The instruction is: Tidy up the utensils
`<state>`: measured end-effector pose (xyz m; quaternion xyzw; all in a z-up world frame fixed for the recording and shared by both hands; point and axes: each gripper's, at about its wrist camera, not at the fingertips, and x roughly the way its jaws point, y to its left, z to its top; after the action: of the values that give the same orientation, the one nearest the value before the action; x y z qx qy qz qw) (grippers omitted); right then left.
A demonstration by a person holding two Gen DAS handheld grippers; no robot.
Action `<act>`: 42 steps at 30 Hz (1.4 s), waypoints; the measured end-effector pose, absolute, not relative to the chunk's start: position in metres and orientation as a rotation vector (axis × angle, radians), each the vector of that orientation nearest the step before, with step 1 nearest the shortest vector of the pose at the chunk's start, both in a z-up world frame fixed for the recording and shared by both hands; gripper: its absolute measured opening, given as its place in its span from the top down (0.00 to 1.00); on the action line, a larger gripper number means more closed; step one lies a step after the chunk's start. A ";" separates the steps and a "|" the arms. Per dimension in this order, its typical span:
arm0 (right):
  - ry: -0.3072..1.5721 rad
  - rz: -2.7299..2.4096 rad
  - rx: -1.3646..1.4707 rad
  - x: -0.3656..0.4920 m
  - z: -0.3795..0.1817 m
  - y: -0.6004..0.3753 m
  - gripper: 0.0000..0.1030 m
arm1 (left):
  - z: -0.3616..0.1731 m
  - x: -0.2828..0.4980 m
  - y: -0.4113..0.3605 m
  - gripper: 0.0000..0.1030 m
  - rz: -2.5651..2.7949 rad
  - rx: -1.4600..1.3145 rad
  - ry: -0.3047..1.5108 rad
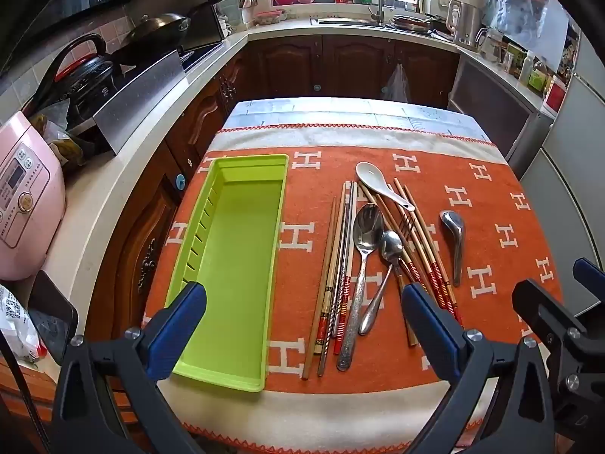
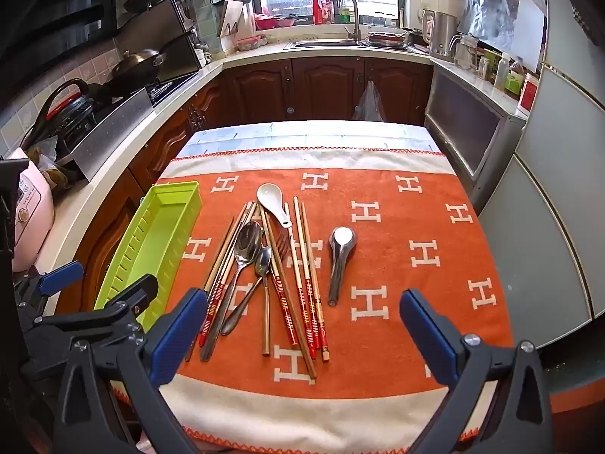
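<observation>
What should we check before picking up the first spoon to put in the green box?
1. Green tray has nothing in it: ok.
2. Left gripper open, holding nothing: ok.
3. Right gripper open, holding nothing: ok.
4. Short metal spoon lies apart from the pile, easy to take alone: ok.
5. White ceramic spoon free of the chopsticks: not ok, its handle lies across them.
6. Fork free to lift: cannot tell, mostly hidden in the pile.
</observation>
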<state>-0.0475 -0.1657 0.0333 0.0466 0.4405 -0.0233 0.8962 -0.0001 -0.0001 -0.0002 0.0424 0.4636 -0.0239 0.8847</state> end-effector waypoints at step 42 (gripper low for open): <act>0.922 -0.014 0.131 -0.052 0.029 -0.171 0.05 | -0.002 -0.004 -0.001 0.01 -0.055 0.071 0.988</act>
<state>-0.0519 -0.1709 0.0289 0.0633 0.4446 -0.0069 0.8934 -0.0037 -0.0006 -0.0024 0.0338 0.4739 -0.0266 0.8795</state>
